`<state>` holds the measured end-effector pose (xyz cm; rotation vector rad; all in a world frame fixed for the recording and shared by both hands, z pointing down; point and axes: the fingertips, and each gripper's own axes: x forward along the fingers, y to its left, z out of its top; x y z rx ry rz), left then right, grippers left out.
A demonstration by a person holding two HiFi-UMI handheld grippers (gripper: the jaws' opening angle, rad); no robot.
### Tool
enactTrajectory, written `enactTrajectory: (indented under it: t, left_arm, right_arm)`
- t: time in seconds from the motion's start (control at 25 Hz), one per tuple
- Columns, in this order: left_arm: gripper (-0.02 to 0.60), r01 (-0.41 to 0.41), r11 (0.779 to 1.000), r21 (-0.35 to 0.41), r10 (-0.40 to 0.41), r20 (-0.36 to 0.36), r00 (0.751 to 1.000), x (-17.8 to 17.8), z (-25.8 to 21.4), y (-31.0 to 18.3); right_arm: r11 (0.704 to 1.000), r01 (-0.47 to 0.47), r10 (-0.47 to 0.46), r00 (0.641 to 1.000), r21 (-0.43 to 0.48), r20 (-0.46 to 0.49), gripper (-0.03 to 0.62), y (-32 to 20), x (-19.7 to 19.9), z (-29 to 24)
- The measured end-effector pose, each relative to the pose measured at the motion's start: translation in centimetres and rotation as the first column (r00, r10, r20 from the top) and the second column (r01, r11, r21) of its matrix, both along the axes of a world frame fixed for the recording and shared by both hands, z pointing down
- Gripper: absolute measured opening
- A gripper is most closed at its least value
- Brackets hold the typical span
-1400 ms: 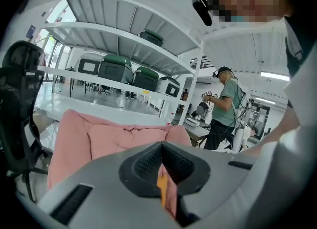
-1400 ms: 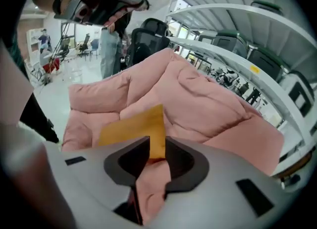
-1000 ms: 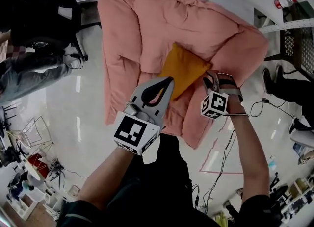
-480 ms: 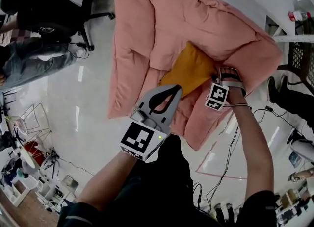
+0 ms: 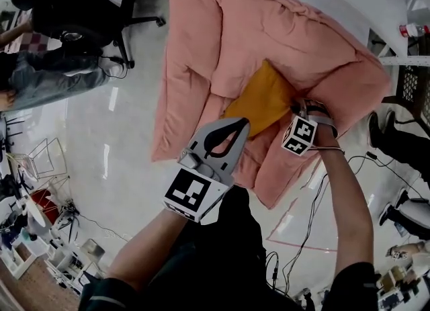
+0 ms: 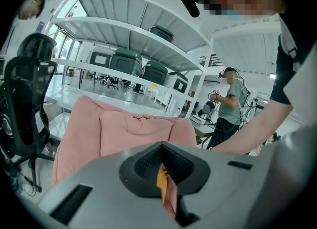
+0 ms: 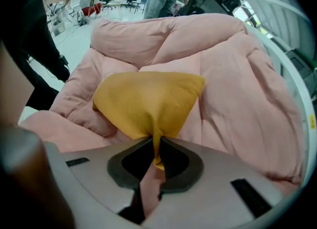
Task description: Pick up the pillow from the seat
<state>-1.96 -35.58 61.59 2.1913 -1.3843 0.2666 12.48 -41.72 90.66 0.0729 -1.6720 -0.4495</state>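
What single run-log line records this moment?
right gripper: fingers closing on pillow corner | left gripper: shut, empty | pillow: on pink seat

pillow [image 5: 259, 105] on seat [image 5: 195, 54]; office chair [image 5: 80, 7] at left

Glossy white floor [image 5: 101, 168], black office chair [image 6: 25, 94]

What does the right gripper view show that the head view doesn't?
Only the right gripper view: the right claw seen close up, its jaws closing on a corner of the orange fabric pillow, with cloth bunched between them. Only the head view: the left claw, shut and empty, poised above the front of the pink padded seat, and the right claw's marker cube. Both: the pillow lying on the seat.
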Motion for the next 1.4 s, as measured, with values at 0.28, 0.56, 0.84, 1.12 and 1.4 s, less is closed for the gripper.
enactTrajectory:
  t: [0.28, 0.56, 0.84, 1.12, 1.4]
  left_arm:
    - [0.005, 0.002, 1.0, 0.013, -0.002, 0.006, 1.0, -1.0, -0.9, 1.5]
    - [0.005, 0.012, 0.999, 0.045, -0.013, 0.019, 1.0, -2.9, -2.4, 3.4]
    - [0.005, -0.01, 0.995, 0.1, 0.009, 0.014, 1.0, -4.0, -5.4, 5.0]
    - [0.005, -0.036, 0.989, 0.146, 0.036, 0.0, 0.999, -4.6, -8.1, 7.1]
    - [0.005, -0.032, 0.981, 0.193, 0.031, 0.01, 0.999, -5.6, -11.5, 9.0]
  right_arm:
    - [0.977, -0.179, 0.192, 0.974, -0.113, 0.122, 0.021, 2.2, -0.6, -3.2]
    - [0.908, -0.362, 0.406, 0.886, -0.212, 0.222, 0.02, 5.0, -1.4, -7.4]
    - [0.754, -0.567, 0.656, 0.675, -0.333, 0.337, 0.02, 6.4, -1.7, -13.6]
    - [0.541, -0.647, 0.832, 0.318, -0.537, 0.454, 0.018, 8.0, -2.1, -19.9]
    - [0.43, -0.602, 0.843, 0.001, -0.673, 0.538, 0.018, 9.0, -2.6, -28.1]
